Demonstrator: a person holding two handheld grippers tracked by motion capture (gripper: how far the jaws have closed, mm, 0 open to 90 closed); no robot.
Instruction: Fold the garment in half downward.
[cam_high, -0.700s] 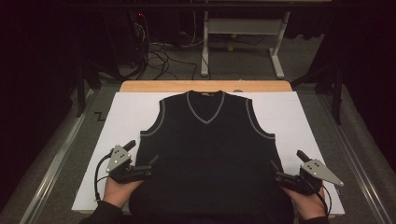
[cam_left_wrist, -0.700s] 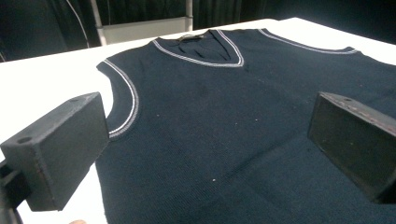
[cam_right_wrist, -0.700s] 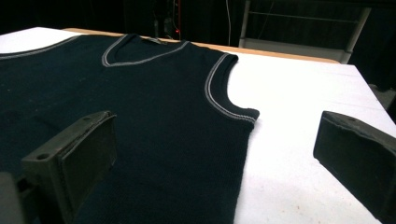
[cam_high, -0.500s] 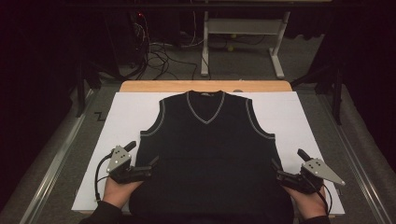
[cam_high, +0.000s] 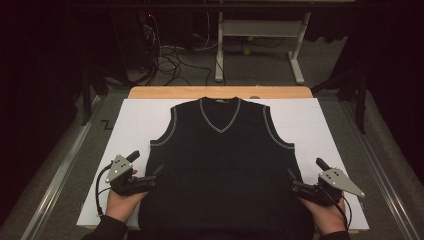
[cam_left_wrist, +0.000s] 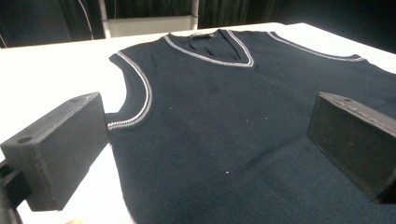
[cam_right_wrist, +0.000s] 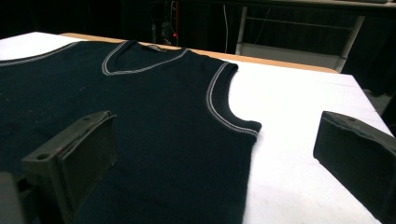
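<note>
left gripper: jaws spread wide, nothing clamped, at vest's lower left side edge | right gripper: jaws spread wide, nothing clamped, at lower right side edge | vest: flat between both grippers, collar far end | white sheet beneath

Room dim (background near black); white tabletop bright; near claws blurred.

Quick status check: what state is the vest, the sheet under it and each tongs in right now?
Vest: spread flat, front up, unfolded, V-neck at the far side.
Sheet: flat on the table, under the vest.
Left tongs: open, at the vest's left side edge, nothing gripped.
Right tongs: open, at the vest's right side edge, nothing gripped.
</note>
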